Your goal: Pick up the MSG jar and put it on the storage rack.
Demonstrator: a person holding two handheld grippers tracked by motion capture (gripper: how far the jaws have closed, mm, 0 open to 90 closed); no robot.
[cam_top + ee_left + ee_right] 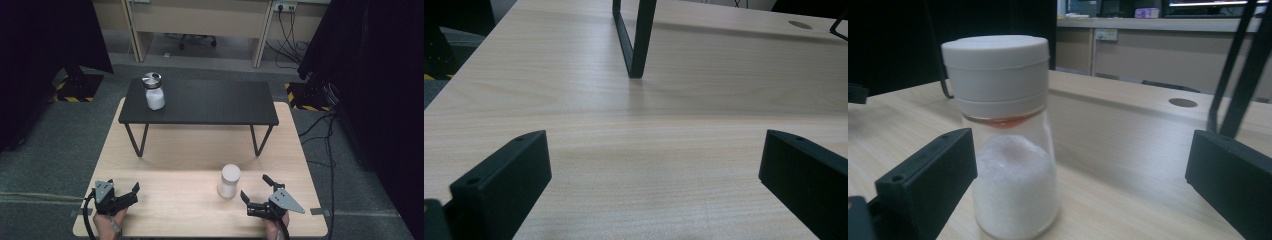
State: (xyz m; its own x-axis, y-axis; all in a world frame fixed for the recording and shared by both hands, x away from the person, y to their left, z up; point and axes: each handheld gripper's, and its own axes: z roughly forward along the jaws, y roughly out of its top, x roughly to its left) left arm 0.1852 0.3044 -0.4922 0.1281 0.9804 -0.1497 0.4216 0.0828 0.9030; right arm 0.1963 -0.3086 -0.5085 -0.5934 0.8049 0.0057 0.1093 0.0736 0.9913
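At the near edge of a pale wood-grain tabletop [165,150], a person's two hands each hold a black claw, both spread wide and gripping nothing. The left claw [131,192] rests apart at the near left, its jaws framing bare laminate in the left gripper view [654,165]. The right claw [256,187] sits just beside a clear shaker jar [229,181] with a white screw cap, about half filled with white granules. In the right gripper view the jar [1010,150] stands upright near the left jaw, not touched by either jaw; a thin reddish ring shows under its cap. Beyond it, a low black shelf [200,102] on slim metal hoop legs stands across the tabletop's far half, one leg [634,40] rising ahead of the left claw. On the shelf's left end stands a second jar [154,91], white-filled with a shiny metal lid. Grey carpet, dark curtains and desks with cables lie behind.
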